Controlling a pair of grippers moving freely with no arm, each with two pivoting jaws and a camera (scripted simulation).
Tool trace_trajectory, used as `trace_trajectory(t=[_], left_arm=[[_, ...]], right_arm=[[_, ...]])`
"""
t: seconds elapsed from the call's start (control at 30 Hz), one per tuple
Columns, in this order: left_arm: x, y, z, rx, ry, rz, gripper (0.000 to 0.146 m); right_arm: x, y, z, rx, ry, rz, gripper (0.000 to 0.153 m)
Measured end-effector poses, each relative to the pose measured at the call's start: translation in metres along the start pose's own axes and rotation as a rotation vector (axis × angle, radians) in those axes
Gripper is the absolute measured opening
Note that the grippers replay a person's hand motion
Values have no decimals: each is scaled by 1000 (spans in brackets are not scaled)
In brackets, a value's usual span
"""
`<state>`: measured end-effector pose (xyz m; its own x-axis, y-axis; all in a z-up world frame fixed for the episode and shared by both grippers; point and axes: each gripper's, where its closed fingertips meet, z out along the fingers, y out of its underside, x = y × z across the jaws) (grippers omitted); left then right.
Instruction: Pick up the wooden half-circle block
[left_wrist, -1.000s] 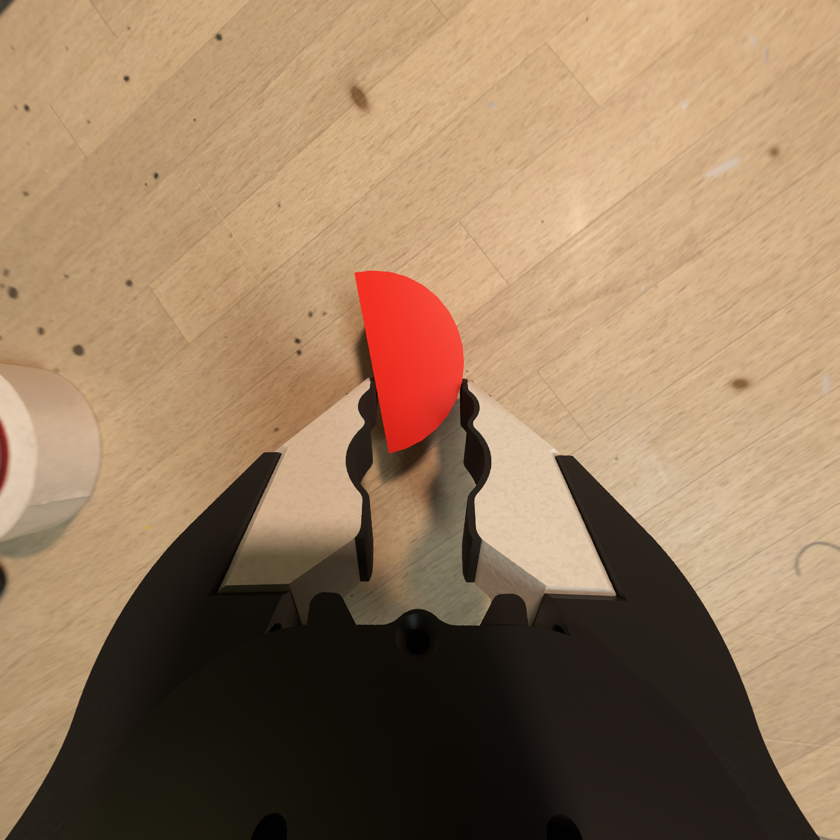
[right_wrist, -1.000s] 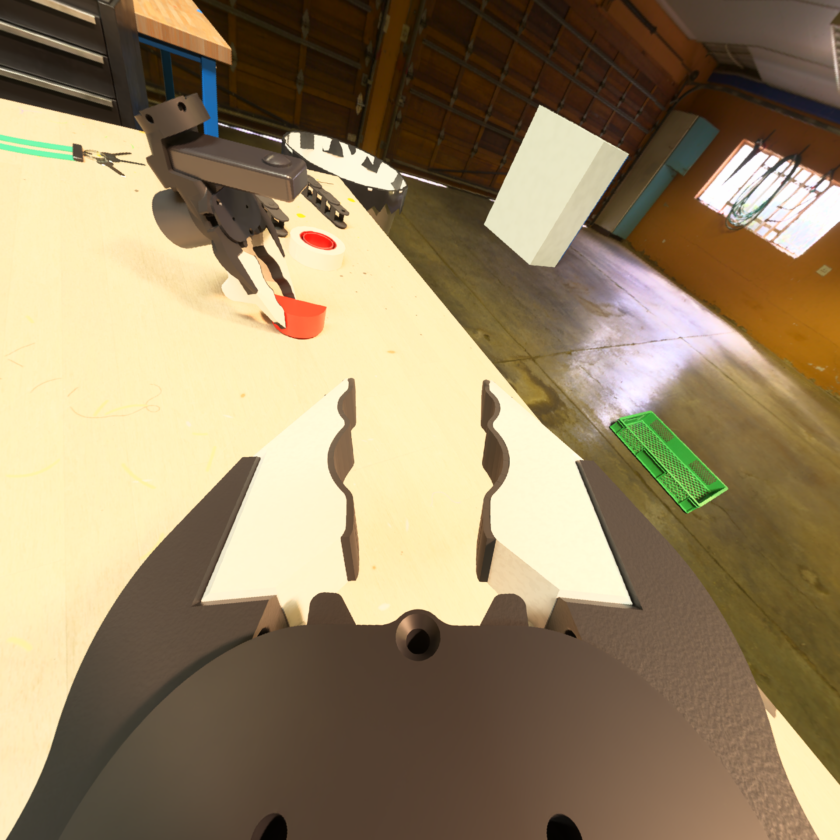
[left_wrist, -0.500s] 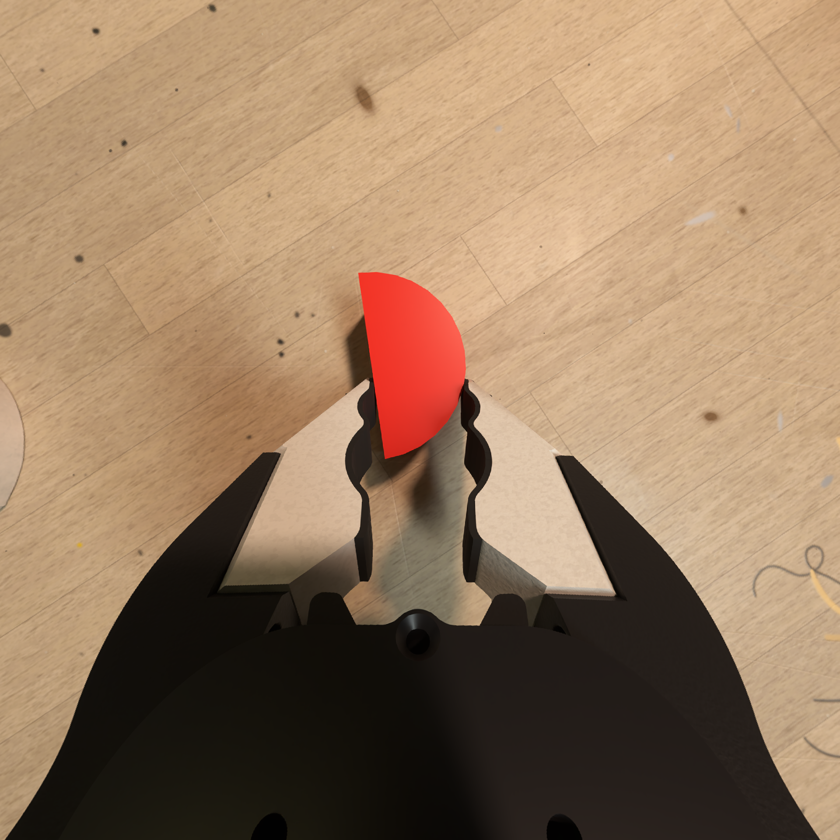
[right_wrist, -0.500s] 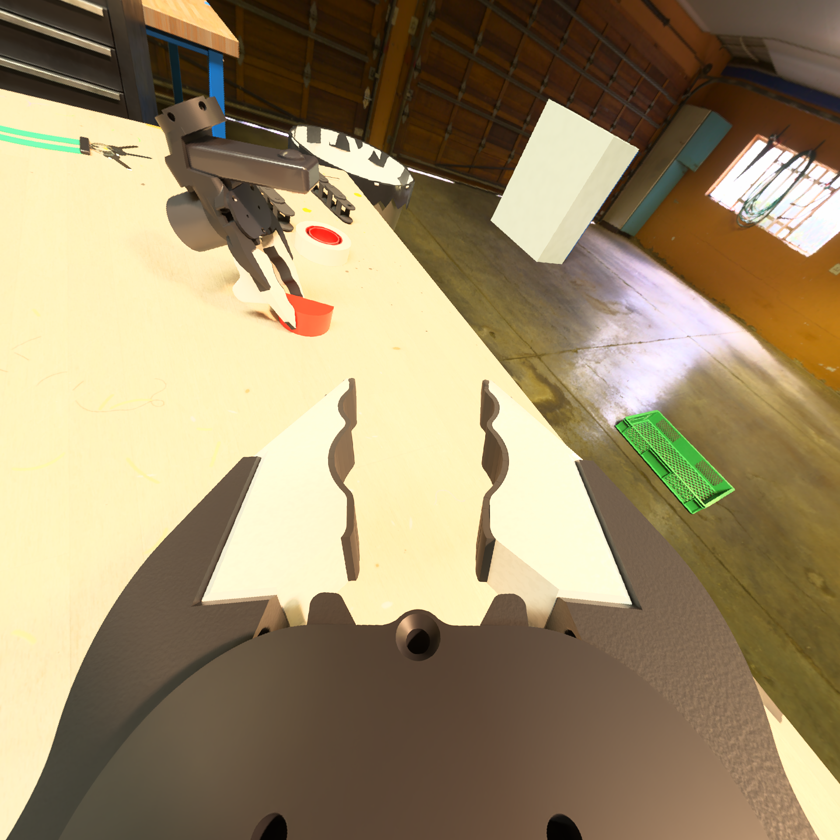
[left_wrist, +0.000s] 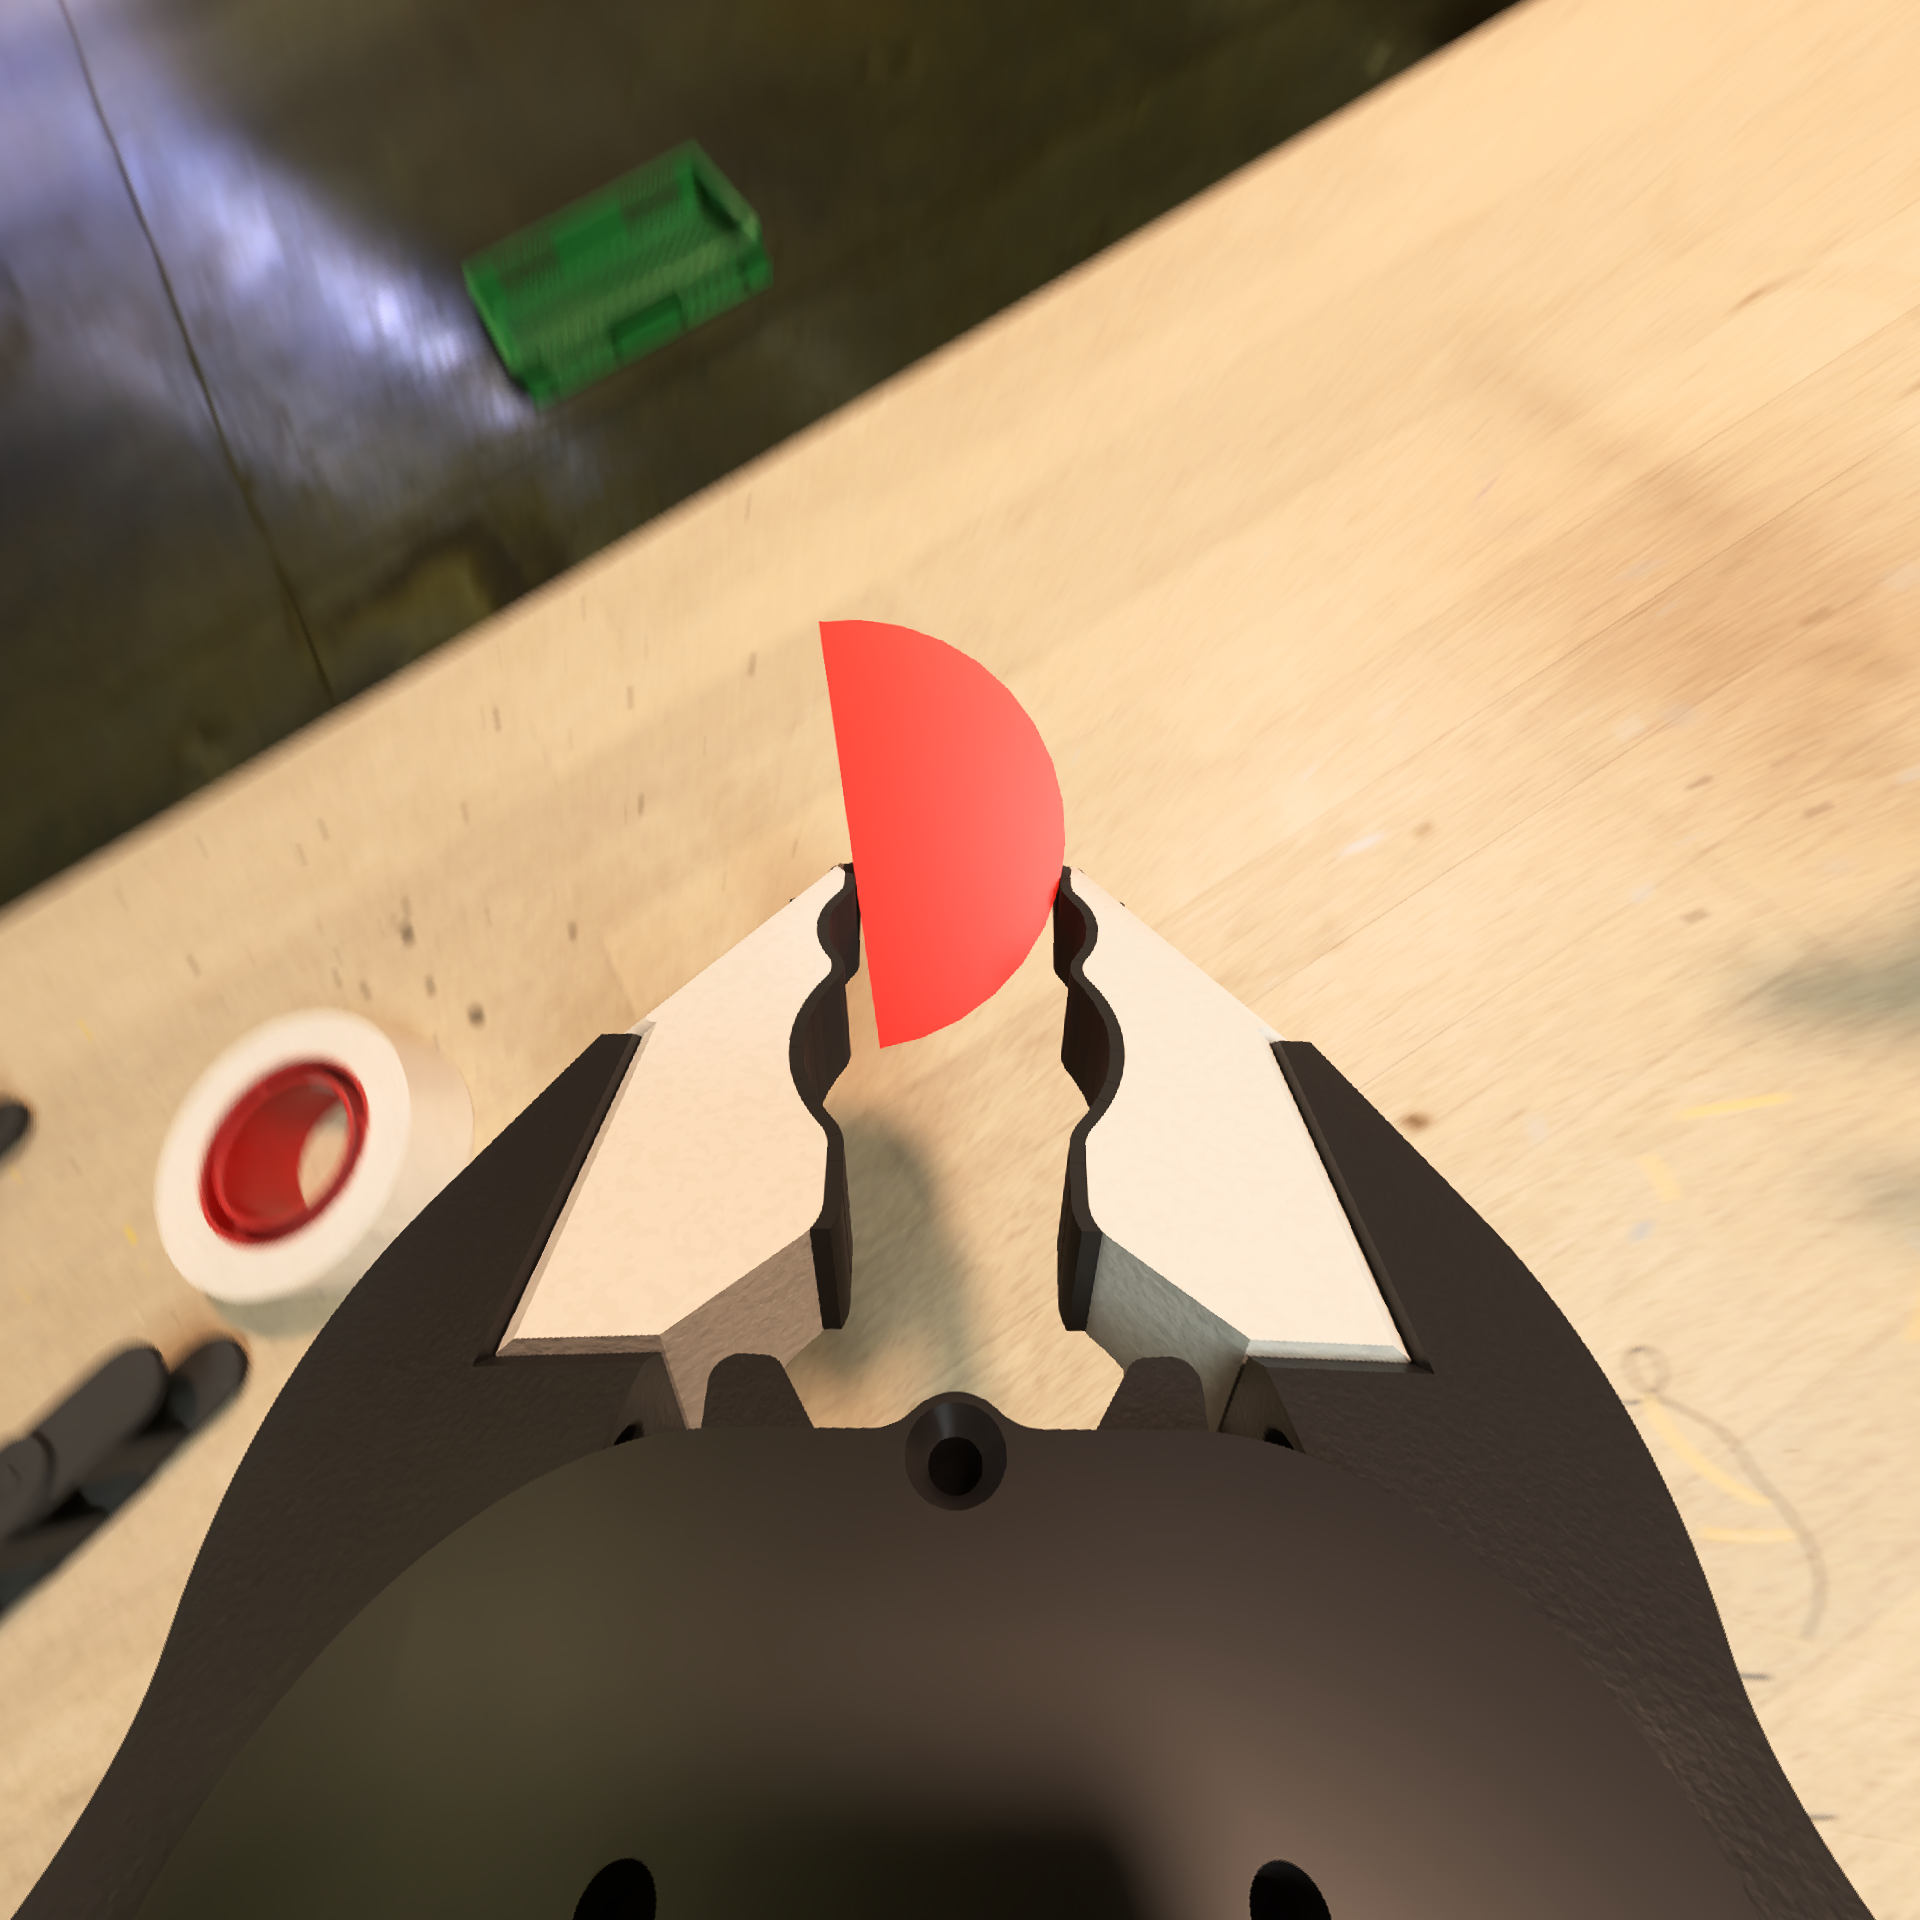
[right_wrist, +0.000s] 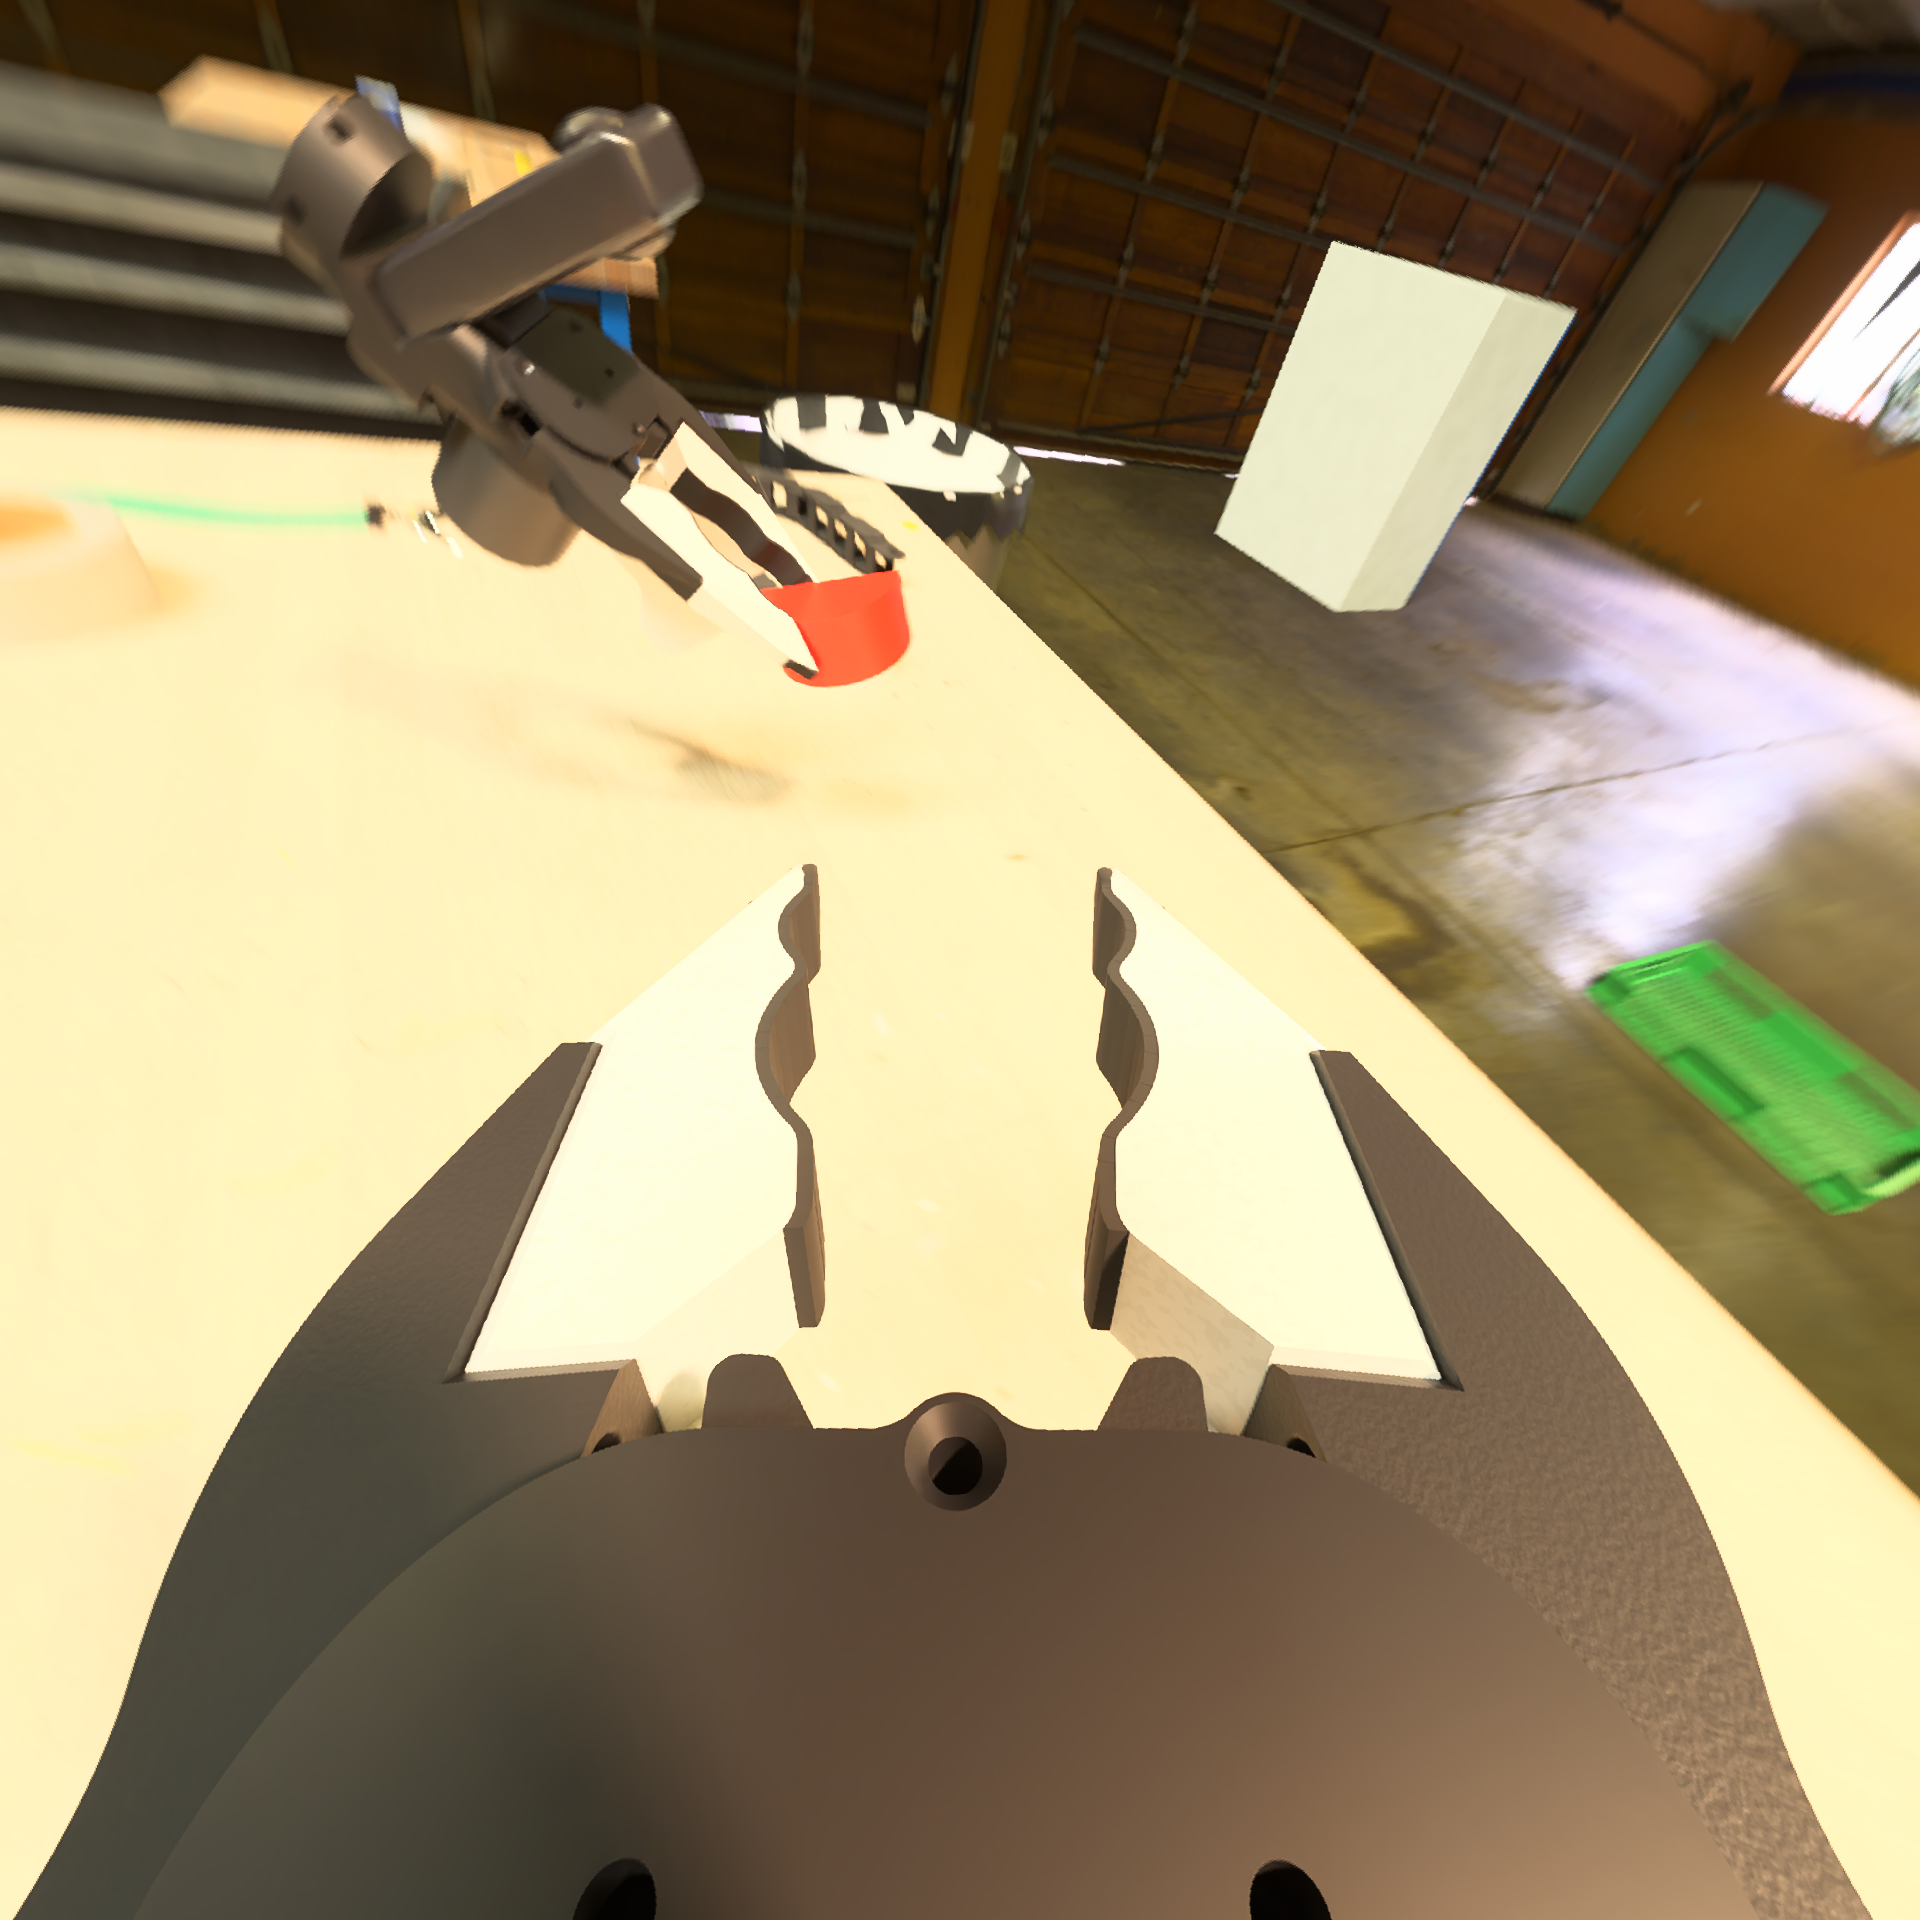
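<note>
The red half-circle block (left_wrist: 940, 831) is held between the fingertips of my left gripper (left_wrist: 956, 883), flat side to the left, curved side to the right. It is lifted clear above the wooden table (left_wrist: 1455, 520). In the right wrist view the left gripper (right_wrist: 821, 613) hangs tilted above the table with the red block (right_wrist: 847, 629) in its tips. My right gripper (right_wrist: 956, 883) is open and empty, low over the table (right_wrist: 312, 883).
A white tape roll with a red core (left_wrist: 286, 1153) lies at the left, dark cylinders (left_wrist: 94, 1423) beside it. The table edge (left_wrist: 623, 540) runs diagonally. A green crate (left_wrist: 618, 270) lies on the floor. A black-and-white bin (right_wrist: 894, 447) and a white box (right_wrist: 1392, 426) stand beyond.
The left gripper has risen and tilted with the block, so the table edge, floor and tape roll have come into its view. The right gripper stays open, its view shifted.
</note>
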<state>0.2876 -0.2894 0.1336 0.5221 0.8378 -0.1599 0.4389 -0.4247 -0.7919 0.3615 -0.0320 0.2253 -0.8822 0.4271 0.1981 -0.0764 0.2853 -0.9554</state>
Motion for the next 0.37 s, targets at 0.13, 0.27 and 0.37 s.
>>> trace_trajectory(t=[0.13,0.27,0.37], left_arm=[[62,-71,-45,187,50,163,37],[124,-115,-74,325,2,339,37],[155,-123,-78,336,5,404,37]], right_arm=[[-17,-14,25,91,-62,415,47],[-36,-26,38,228,-166,691,48],[-39,-28,41,283,-161,767,48]])
